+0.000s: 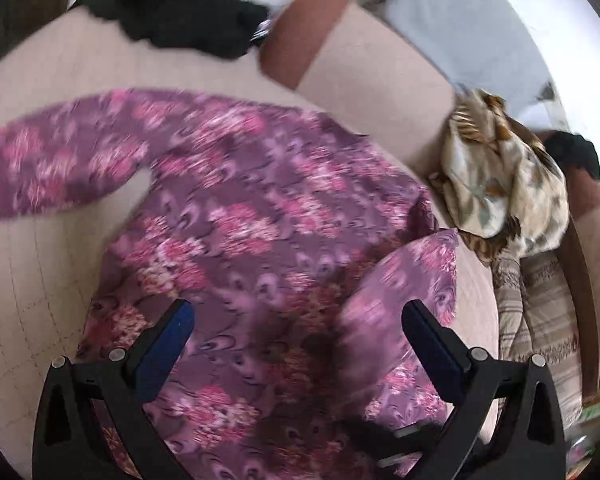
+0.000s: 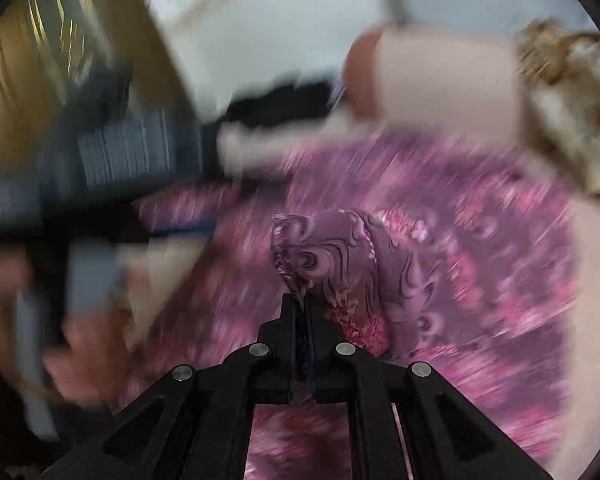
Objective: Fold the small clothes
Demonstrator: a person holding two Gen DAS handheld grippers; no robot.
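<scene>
Right claw (image 2: 301, 304) clamped on purple floral garment (image 2: 440, 216)

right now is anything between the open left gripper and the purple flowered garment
Nothing visible. The left gripper hangs open directly over the purple flowered garment, bare cloth between its fingers. The right gripper is shut on a fold of it. The black clothes lie apart.

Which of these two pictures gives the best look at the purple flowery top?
The left wrist view. There the purple flowery top lies spread on the beige sofa, a sleeve stretched out to the picture's left. The right wrist view is heavily blurred: only the fold pinched in the right gripper looks sharp.
</scene>
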